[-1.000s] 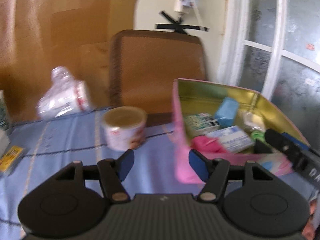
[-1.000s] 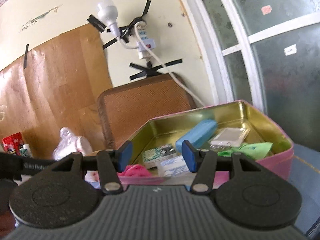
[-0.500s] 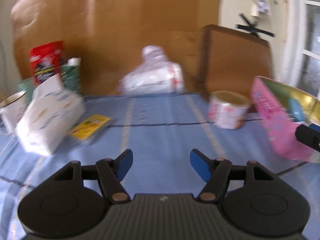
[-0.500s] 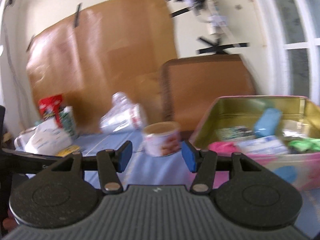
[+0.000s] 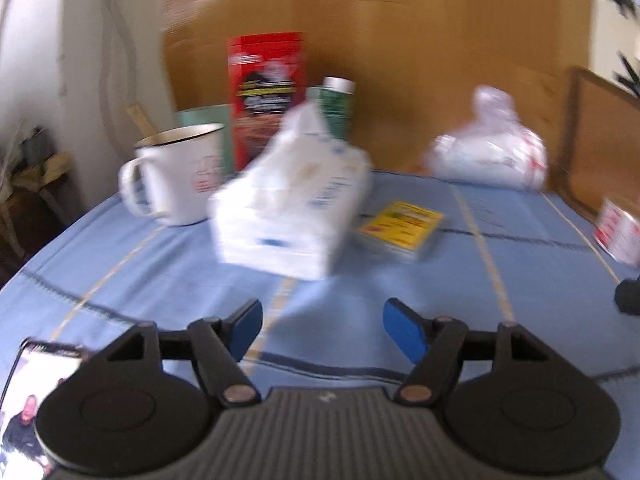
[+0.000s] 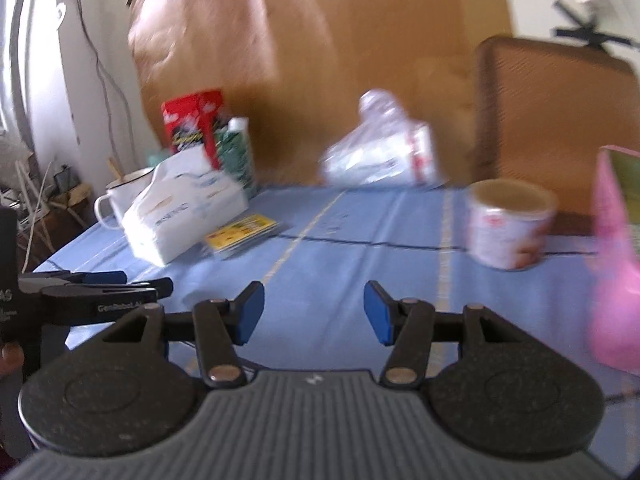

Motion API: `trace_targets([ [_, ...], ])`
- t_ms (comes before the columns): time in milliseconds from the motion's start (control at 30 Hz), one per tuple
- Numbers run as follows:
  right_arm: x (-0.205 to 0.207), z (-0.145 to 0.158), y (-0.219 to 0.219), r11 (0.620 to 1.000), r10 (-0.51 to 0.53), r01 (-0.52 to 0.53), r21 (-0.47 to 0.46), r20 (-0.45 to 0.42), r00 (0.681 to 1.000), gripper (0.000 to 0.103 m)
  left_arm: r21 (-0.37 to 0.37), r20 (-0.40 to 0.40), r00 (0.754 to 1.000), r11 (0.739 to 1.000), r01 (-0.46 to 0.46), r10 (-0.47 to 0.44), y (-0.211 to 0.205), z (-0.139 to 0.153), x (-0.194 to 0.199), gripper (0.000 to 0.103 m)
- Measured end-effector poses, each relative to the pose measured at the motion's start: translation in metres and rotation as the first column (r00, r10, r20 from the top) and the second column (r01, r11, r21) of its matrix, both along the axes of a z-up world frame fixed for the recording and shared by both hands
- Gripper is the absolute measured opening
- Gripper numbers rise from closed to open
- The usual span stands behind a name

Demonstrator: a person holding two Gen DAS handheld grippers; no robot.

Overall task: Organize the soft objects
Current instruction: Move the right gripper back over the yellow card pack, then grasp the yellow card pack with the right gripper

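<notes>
Ahead of both tongs, on blue checked tablecloth [image 5: 400, 280]: white soft tissue pack [image 5: 292, 208], dead ahead of left tongs [image 5: 322, 326], long axis running away and slightly rightward; far left of right tongs [image 6: 314, 312], so left nearer. Knotted clear plastic bag [image 5: 488, 148], beyond, right. White enamel mug [image 5: 176, 172], left. Yellow flat packet [image 5: 400, 228], just right of pack. Both tongs spread, holding nothing.

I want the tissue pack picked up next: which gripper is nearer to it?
Left. The left gripper faces the tissue pack just ahead; the right gripper sits farther right.
</notes>
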State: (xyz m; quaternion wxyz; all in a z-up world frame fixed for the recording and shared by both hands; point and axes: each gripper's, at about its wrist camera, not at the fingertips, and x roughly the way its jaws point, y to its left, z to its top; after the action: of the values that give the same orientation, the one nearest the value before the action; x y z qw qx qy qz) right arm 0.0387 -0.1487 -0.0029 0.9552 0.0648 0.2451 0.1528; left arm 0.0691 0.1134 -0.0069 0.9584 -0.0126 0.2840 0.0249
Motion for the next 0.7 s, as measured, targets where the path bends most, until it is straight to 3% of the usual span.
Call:
trace_targets([
  [67, 0.019, 0.0, 0.015, 1.0, 0.025, -0.024, 0.018, -0.038, 0.999, 0.067, -0.068, 0.024, 0.998, 0.996, -0.059, 0.061, 0.02, 0.0, -0.001, 0.069],
  [167, 0.047, -0.001, 0.041, 0.998, 0.053, -0.05, 0.036, -0.09, 0.994, 0.068, -0.185, 0.043, 0.992, 0.976, -0.111, 0.121, 0.041, 0.0, -0.004, 0.07],
  [267, 0.08, -0.002, 0.072, 0.999, 0.054, -0.054, 0.004, -0.104, 0.993, 0.07, -0.243, 0.067, 0.984, 0.96, -0.142, 0.162, 0.051, 0.0, -0.01, 0.072],
  [500, 0.137, -0.008, 0.116, 0.993, 0.077, -0.09, -0.075, -0.156, 0.985, 0.081, -0.258, 0.098, 0.982, 0.957, -0.129, 0.159, 0.053, 0.001, -0.015, 0.074],
  [700, 0.181, -0.016, 0.115, 1.0, 0.012, -0.007, 0.02, -0.258, 0.966, 0.085, -0.244, 0.116, 0.981, 0.962, -0.12, 0.152, 0.049, 0.003, -0.015, 0.077],
])
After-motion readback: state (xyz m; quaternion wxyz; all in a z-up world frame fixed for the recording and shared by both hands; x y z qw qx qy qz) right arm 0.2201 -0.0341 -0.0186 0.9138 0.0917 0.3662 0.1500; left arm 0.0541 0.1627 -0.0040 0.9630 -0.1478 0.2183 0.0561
